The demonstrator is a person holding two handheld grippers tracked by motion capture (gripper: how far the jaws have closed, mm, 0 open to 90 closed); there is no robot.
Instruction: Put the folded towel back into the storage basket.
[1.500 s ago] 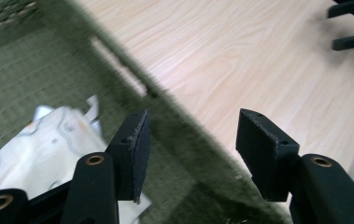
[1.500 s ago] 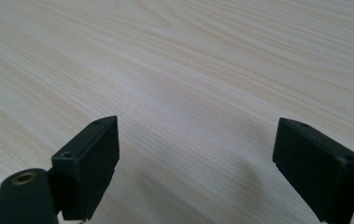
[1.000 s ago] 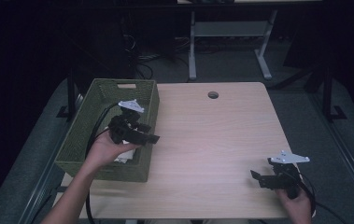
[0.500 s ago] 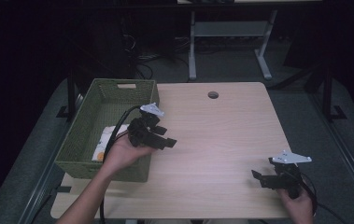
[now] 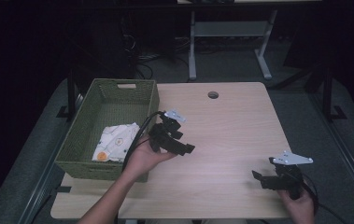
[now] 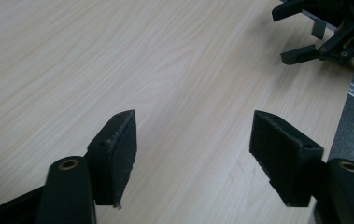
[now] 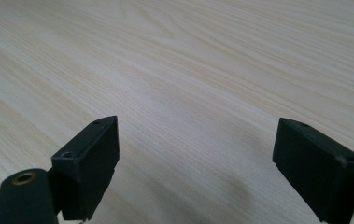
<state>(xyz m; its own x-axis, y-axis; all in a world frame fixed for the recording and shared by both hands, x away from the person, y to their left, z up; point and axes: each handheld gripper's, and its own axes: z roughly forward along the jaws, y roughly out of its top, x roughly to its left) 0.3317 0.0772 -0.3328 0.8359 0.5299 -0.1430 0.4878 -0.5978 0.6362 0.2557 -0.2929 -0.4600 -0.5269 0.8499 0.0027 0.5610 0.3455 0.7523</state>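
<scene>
A green woven basket [image 5: 152,102] stands on the left of the light wooden table [image 5: 230,126]. Inside it lies a folded white cloth [image 5: 116,142] with a small printed pattern. My left gripper [image 5: 185,141] hovers just right of the basket over bare table, jaws open and empty. Its own view has the left gripper [image 6: 193,140] spread wide above the wood grain, with the other gripper [image 6: 319,32] far off at the top right. My right gripper [image 5: 262,168] rests low near the front right corner, open. The right gripper [image 7: 198,149] has only bare wood between its jaws.
A round cable hole [image 5: 213,94] sits near the table's far edge. Beyond it stand a white desk frame [image 5: 230,32] and cables on a dark floor. A black cable [image 5: 139,133] trails from the left gripper over the basket's rim.
My left gripper has come out of the basket and moved right over the table, empty. The white cloth now lies uncovered in the basket. The right gripper has stayed put.
</scene>
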